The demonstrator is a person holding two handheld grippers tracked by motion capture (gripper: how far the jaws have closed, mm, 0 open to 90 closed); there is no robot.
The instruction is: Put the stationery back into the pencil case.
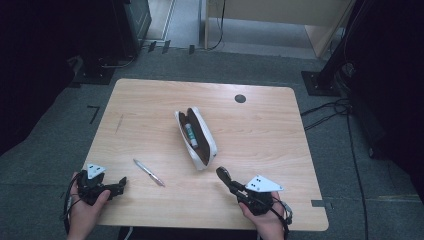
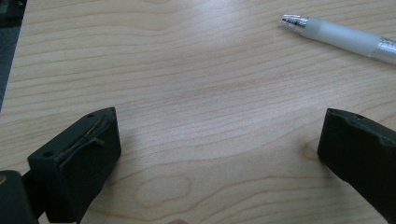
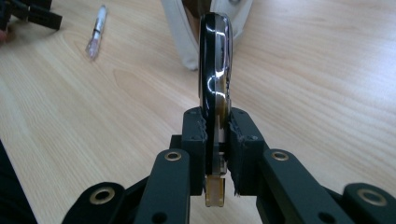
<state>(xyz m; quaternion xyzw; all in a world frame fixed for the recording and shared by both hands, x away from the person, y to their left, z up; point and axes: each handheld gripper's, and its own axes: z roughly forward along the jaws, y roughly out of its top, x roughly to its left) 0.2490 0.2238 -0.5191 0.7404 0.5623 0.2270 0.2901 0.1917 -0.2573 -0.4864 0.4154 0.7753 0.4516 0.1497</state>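
Bench is bare slick wood: right tongs pinch a glossy black folding knife by its tail just short of the open pencil case, so it could pivot and drop; left tongs gape empty near the pen.

the table is pale wood with a fine wavy grain and a small dark round spot at its far right. on it the pencil case is white outside and dark brown inside, with a white and green stick lying in it. the pen, near left, is frosted white with silver bands and a clear tip. the right gripper is black with brass-coloured rivets, and the glossy black object between its jaws has a pale amber end. the left gripper is black with a light grey plate on top. the floor is grey carpet.
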